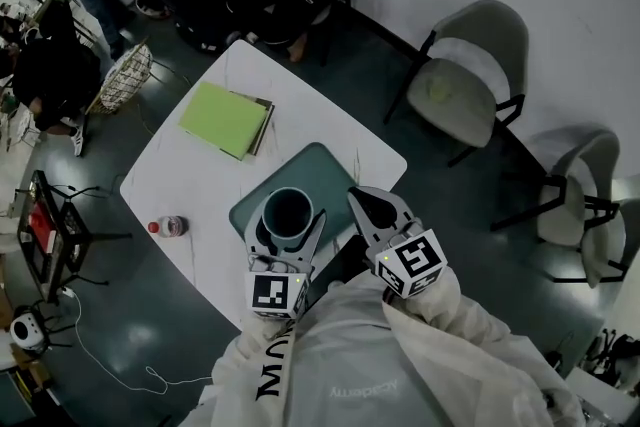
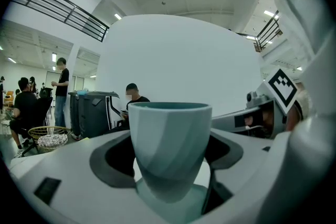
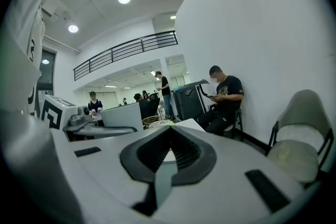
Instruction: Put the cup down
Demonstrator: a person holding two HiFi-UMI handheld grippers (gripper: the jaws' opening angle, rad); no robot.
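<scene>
1. Cup (image 1: 288, 211) stands upright, clamped in the left tongs (image 1: 288, 233), seemingly raised over the mat (image 1: 318, 165) on the counter (image 1: 190, 175).
2. Right tongs (image 1: 372, 208), at the mat's right edge, are together and empty.
3. Lowering and release apparently remain.

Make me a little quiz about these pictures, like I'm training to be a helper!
1. True or false: the right gripper holds the cup.
2. Which one grips the cup? A) the left gripper B) the right gripper C) neither
3. Fill in: the bottle lying on the table has a ___ cap.

Key: 1. False, its jaws are together with nothing between them. 2. A. 3. Red.
</scene>
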